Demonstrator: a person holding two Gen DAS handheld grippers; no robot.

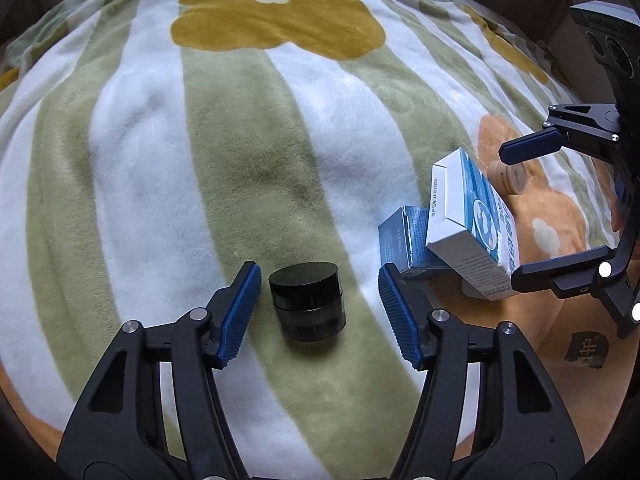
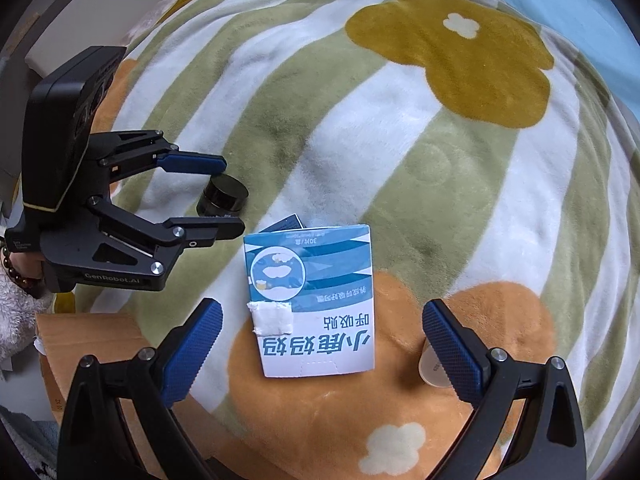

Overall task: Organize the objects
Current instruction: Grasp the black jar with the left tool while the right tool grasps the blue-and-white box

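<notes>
A small black jar (image 1: pixel 307 302) stands on the striped blanket between the fingers of my left gripper (image 1: pixel 318 280), which is open around it without touching. In the right wrist view the jar (image 2: pixel 222 201) sits between the left gripper's fingers (image 2: pixel 236 196). A white and blue box (image 1: pixel 472 226) leans on a smaller dark blue box (image 1: pixel 404 244). My right gripper (image 2: pixel 322 322) is open, with the white and blue box (image 2: pixel 312 300) lying between its fingers. The right gripper (image 1: pixel 512 212) shows at the right of the left wrist view.
A small beige round container (image 2: pixel 434 368) lies by the right gripper's right finger, also seen behind the box (image 1: pixel 512 178). A cardboard box (image 2: pixel 92 344) sits at the lower left. The green, white and orange fleece blanket (image 1: pixel 240 140) covers the soft surface.
</notes>
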